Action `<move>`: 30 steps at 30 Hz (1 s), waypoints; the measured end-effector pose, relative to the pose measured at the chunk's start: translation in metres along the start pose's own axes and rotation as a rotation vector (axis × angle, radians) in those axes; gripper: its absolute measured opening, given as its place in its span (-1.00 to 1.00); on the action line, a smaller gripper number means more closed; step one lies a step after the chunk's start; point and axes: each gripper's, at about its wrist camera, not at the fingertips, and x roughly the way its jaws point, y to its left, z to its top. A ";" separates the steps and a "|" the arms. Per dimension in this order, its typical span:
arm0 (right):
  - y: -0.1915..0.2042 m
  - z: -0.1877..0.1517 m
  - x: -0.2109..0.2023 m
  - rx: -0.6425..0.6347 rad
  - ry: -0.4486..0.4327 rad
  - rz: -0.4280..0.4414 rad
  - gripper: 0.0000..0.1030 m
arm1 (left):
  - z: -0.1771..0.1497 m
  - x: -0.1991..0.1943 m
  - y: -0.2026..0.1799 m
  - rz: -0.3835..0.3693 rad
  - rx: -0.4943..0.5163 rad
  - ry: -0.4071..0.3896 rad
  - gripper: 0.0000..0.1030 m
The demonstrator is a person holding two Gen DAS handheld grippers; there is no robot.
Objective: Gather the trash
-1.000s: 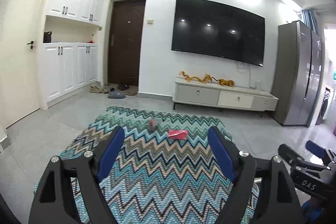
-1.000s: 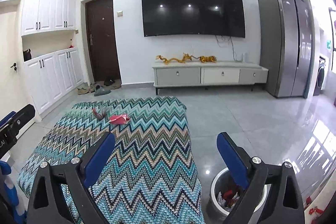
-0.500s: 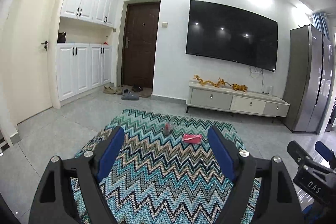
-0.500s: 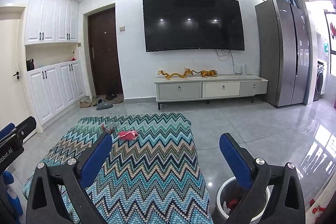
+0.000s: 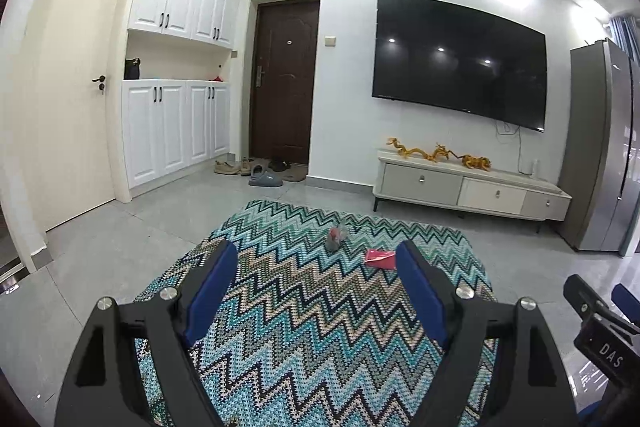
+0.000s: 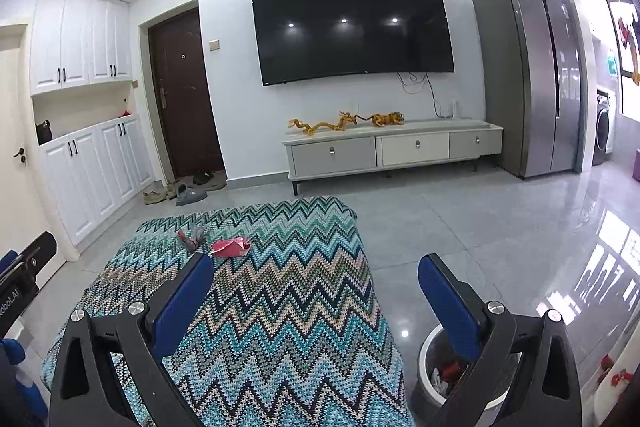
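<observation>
Holding my left gripper [image 5: 316, 269] and right gripper [image 6: 316, 279] jaws spread and empty over the zigzag-knit blue tabletop cover [image 5: 304, 315], crumpled red paper scrap [image 5: 379, 259] and twisted grey-red wrapper [image 5: 335, 238] ahead, white round bin [image 6: 430, 375] lower right.

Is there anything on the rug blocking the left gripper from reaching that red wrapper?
Nothing visible does. The left gripper is open above bare zigzag rug, and the red wrapper lies ahead. The crumpled grey wrapper sits to its left, apart from it.

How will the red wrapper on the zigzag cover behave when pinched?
The red wrapper looks thin and creased, so probably floppy and very light. It lies flat on the knitted cover, so the pads may snag yarn. Likely to crumple, not roll.
</observation>
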 end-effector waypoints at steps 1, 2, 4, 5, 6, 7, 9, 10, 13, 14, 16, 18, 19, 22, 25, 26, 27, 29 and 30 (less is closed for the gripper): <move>-0.001 -0.001 0.001 0.004 0.001 0.000 1.00 | -0.001 0.002 0.000 0.006 -0.002 0.002 0.56; -0.001 -0.002 0.003 0.007 0.001 -0.003 1.00 | -0.002 0.005 0.000 0.013 -0.004 0.005 0.56; -0.001 -0.003 0.008 0.013 0.005 -0.011 1.00 | -0.004 0.011 0.000 0.029 -0.007 0.007 0.56; -0.001 -0.004 0.011 0.016 0.006 -0.016 1.00 | -0.006 0.014 0.000 0.040 -0.006 0.004 0.56; 0.000 -0.005 0.013 0.017 0.005 -0.022 1.00 | -0.007 0.018 0.000 0.052 -0.003 0.003 0.56; 0.001 -0.006 0.015 0.016 0.006 -0.027 1.00 | -0.009 0.022 0.000 0.059 -0.003 0.006 0.56; 0.001 -0.008 0.022 0.016 0.009 -0.037 1.00 | -0.011 0.032 0.002 0.063 -0.019 0.023 0.56; 0.001 -0.009 0.025 0.018 0.012 -0.038 1.00 | -0.011 0.036 0.002 0.063 -0.027 0.028 0.56; 0.002 -0.011 0.034 0.025 0.011 -0.043 1.00 | -0.014 0.044 0.004 0.074 -0.030 0.030 0.56; 0.003 -0.012 0.036 0.026 0.012 -0.044 1.00 | -0.015 0.045 0.005 0.078 -0.031 0.030 0.56; 0.006 -0.012 0.042 0.021 0.032 -0.037 1.00 | -0.015 0.049 0.005 0.093 -0.025 0.025 0.56; 0.011 -0.013 0.047 0.004 0.062 -0.045 1.00 | -0.015 0.053 0.006 0.104 -0.030 0.025 0.56; 0.014 -0.013 0.049 -0.005 0.069 -0.045 1.00 | -0.015 0.055 0.006 0.102 -0.033 0.035 0.56; 0.020 -0.011 0.051 -0.023 0.066 -0.043 1.00 | -0.012 0.062 0.003 0.105 -0.013 0.044 0.56; 0.029 -0.004 0.050 -0.062 0.045 -0.056 1.00 | -0.006 0.065 -0.002 0.139 0.017 0.014 0.57; 0.032 -0.001 0.050 -0.071 0.035 -0.058 1.00 | -0.004 0.066 -0.003 0.149 0.022 0.008 0.57; 0.034 0.003 0.049 -0.074 0.024 -0.055 1.00 | 0.001 0.069 -0.004 0.154 0.025 0.005 0.57; 0.037 0.011 0.048 -0.082 0.002 -0.062 1.00 | 0.011 0.073 -0.007 0.164 0.037 -0.006 0.57; 0.038 0.015 0.049 -0.088 -0.006 -0.066 1.00 | 0.016 0.074 -0.008 0.173 0.042 -0.015 0.57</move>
